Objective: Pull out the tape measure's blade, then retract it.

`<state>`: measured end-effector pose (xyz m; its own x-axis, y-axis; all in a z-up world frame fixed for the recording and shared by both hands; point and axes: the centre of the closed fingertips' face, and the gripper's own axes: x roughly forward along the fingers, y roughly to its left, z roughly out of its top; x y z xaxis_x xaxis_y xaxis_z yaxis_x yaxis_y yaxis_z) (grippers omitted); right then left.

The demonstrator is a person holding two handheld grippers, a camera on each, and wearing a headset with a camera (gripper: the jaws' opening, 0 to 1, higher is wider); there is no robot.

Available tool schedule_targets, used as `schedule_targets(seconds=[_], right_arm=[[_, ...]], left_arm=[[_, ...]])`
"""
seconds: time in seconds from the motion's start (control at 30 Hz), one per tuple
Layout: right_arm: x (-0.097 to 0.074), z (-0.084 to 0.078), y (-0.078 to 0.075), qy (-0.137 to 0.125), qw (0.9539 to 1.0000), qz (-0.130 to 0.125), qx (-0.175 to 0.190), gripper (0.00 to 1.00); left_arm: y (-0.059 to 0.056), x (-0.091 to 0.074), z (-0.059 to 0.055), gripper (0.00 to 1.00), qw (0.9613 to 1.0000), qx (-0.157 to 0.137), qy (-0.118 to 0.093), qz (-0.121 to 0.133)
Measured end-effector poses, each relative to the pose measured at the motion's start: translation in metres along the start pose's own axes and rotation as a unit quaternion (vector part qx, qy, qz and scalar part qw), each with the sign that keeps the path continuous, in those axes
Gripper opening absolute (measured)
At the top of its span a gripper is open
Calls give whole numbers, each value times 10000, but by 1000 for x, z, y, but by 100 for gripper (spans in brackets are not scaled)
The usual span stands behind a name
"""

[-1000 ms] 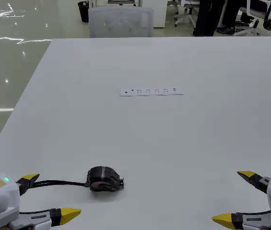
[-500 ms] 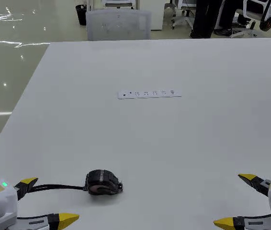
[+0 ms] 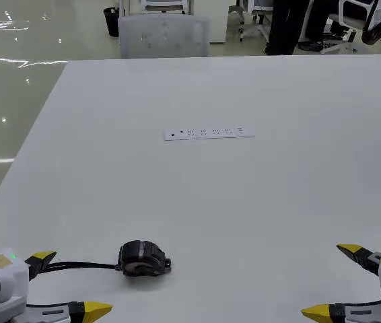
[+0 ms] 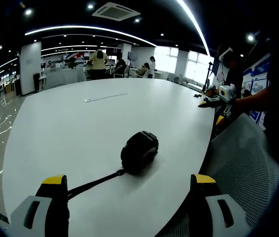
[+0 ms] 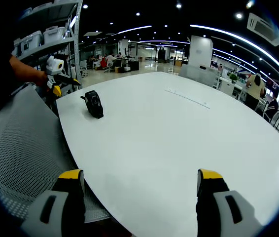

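A black tape measure [image 3: 143, 259] lies on the white table [image 3: 211, 188] near its front left, with a black strap [image 3: 83, 266] trailing left toward my left gripper [image 3: 69, 282]. That gripper stands open at the bottom left corner, its yellow-tipped jaws spread with nothing between them. From the left gripper view the tape measure [image 4: 139, 150] lies just ahead, between the jaw lines, untouched. My right gripper [image 3: 342, 281] stands open at the bottom right, far from the tape measure [image 5: 94, 104]. No blade shows outside the case.
A flat white power strip [image 3: 208, 132] lies in the table's middle. A grey mesh chair [image 3: 165, 37] stands at the far edge, more chairs and a standing person behind it. A glossy floor runs along the left. A mesh chair seat [image 5: 26, 158] is below the table's near edge.
The head view has tilted slightly, shifting the picture. Both grippers sit a little lower in the frame; the tape measure has not moved on the table.
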<state>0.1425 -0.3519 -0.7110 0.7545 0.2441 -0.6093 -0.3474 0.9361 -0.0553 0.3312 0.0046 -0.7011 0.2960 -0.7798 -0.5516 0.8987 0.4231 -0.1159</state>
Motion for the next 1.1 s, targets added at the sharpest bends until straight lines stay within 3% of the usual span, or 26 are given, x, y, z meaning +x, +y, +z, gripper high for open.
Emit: schedule_targets(seconds=[0.2, 0.43, 0.57, 0.67, 0.83, 0.9, 0.93, 1.1], right_arm=[[-1, 7, -3, -23, 10000, -72, -60, 96], [3, 18, 0, -15, 9998, 97, -181, 96], [3, 23, -1, -52, 9996, 138, -225, 96], [5, 26, -1, -50, 9995, 167, -252, 96], [9, 24, 3, 6, 9991, 256, -327, 96], [11, 24, 3, 21, 9990, 272, -358, 96], [12, 25, 4, 39, 9989, 288, -354, 96], [17, 37, 4, -12, 9985, 327, -436, 97]], left_arm=[[2, -1, 4, 100, 9999, 89, -6, -104], [13, -1, 7, 100, 9999, 127, 4, -68], [14, 1, 10, 100, 9999, 118, -21, -66], [13, 4, 8, 100, 9998, 149, 102, -100], [7, 5, 6, 97, 9992, 276, 132, -262], [8, 5, 1, 92, 9980, 507, 268, -266], [7, 5, -3, 92, 9976, 486, 387, -315], [11, 9, 4, 98, 9974, 542, 328, -352]])
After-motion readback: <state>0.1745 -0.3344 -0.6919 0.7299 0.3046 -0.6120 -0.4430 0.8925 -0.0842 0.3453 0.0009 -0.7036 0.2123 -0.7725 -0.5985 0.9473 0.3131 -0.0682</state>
